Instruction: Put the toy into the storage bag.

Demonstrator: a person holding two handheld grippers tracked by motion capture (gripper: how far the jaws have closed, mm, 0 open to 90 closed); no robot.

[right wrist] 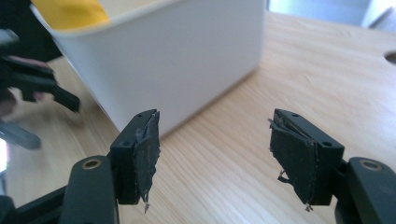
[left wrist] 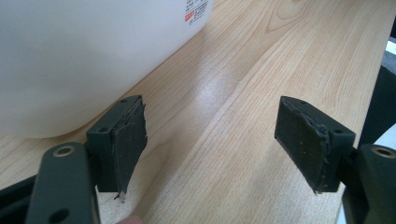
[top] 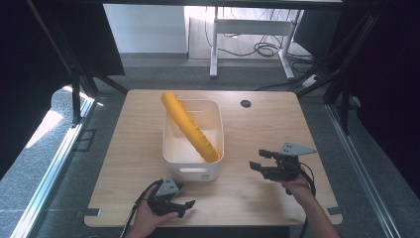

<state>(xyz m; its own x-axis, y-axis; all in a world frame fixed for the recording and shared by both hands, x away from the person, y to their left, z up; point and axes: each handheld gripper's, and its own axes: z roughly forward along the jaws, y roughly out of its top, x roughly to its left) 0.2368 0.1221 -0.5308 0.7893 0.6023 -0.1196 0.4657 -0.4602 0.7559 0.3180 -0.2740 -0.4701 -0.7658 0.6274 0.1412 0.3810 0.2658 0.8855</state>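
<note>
A white bin [top: 193,148] sits in the middle of the high view on the wooden table [top: 267,124], and a long yellow roll [top: 189,125] leans in it, its lower end in the bin's near right corner and its upper end sticking out over the far left rim. It looks too long to lie flat, so it rests on the slant. The left gripper [top: 185,206] sits at the lower centre of the frame, below the bin, jaws spread and empty. The right gripper [top: 261,159] is at the lower right, just beside the bin's right wall, also released with nothing between its jaws. Both point towards the bin, probably ready to reach for the bin or roll.
</note>
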